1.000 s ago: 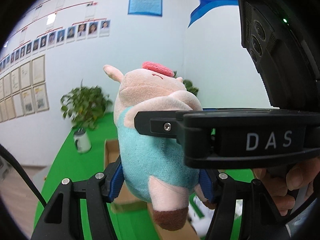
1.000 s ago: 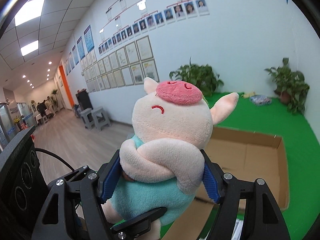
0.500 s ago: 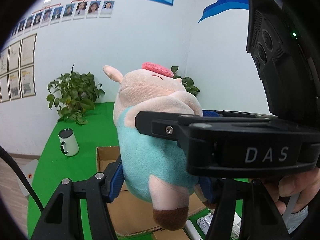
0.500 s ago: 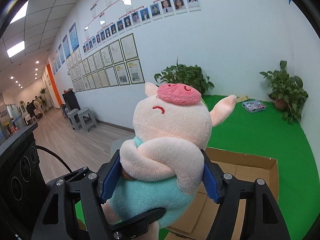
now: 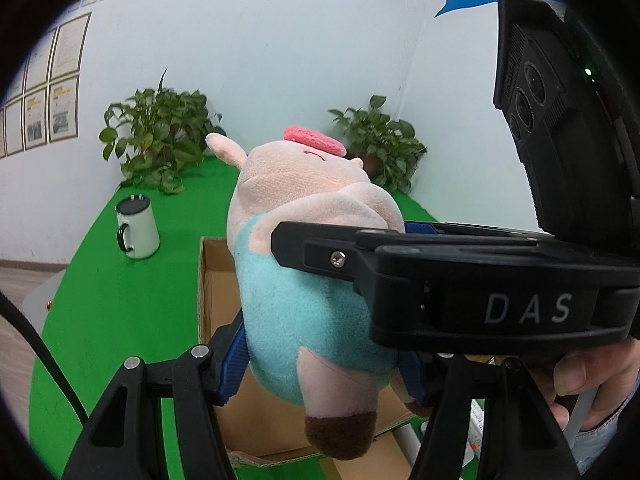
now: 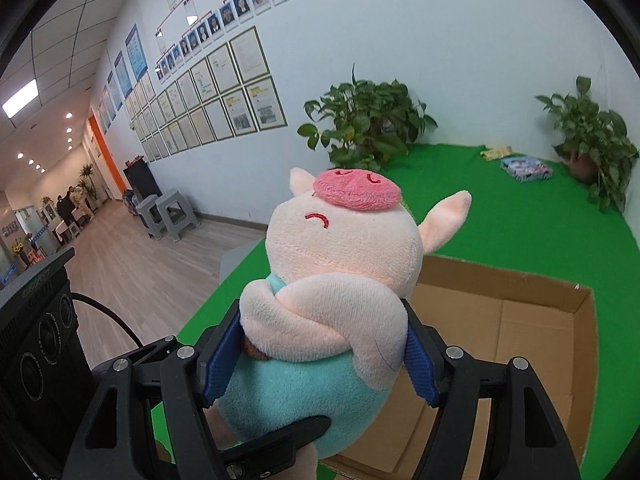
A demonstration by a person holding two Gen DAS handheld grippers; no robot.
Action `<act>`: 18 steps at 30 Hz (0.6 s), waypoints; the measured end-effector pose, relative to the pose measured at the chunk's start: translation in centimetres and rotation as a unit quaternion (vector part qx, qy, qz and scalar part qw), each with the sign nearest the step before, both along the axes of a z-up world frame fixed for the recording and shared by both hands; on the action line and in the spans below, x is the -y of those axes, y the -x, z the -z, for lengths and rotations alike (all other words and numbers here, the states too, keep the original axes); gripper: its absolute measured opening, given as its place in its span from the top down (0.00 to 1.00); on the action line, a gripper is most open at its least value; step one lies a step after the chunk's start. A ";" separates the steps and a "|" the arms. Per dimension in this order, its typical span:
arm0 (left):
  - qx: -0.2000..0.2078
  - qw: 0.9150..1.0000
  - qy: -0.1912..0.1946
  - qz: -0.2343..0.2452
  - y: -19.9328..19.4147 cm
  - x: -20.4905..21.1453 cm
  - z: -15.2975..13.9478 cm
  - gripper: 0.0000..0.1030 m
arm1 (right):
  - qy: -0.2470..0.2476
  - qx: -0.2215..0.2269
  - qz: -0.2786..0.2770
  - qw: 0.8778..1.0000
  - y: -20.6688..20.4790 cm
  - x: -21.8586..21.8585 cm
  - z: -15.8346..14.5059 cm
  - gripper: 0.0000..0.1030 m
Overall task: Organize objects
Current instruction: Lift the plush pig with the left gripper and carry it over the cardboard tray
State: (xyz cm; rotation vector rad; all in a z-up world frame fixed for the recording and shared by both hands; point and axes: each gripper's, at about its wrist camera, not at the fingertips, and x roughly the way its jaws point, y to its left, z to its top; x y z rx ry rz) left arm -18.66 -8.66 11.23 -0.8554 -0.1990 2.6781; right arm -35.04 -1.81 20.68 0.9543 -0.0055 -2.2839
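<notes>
Grippers – left (image 5: 324, 364), right (image 6: 320, 354) – clamp plush pig (image 6: 336, 264) (over box (image 6: 520, 320)).

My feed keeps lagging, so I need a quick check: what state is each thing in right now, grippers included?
Plush pig: held in the air by both grippers, above the box.
Left gripper: jaws clamped on the pig's lower body.
Right gripper: jaws clamped on the pig's arms and body.
Cardboard box: open, visible part bare.
Mug: upright on the green table.
</notes>
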 end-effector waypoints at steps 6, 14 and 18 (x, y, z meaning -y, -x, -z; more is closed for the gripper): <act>0.044 0.999 -0.012 -0.001 1.1 0.7 4.1 0.40 | -0.010 0.042 0.002 0.999 1.9 1.0 7.2 0.34; 0.094 0.995 -0.020 -0.010 1.6 1.9 9.5 0.40 | -0.020 0.094 -0.006 0.995 3.5 1.9 16.7 0.34; 0.115 0.993 -0.024 -0.013 1.5 2.2 11.2 0.40 | -0.023 0.112 -0.007 0.993 3.5 2.5 20.0 0.34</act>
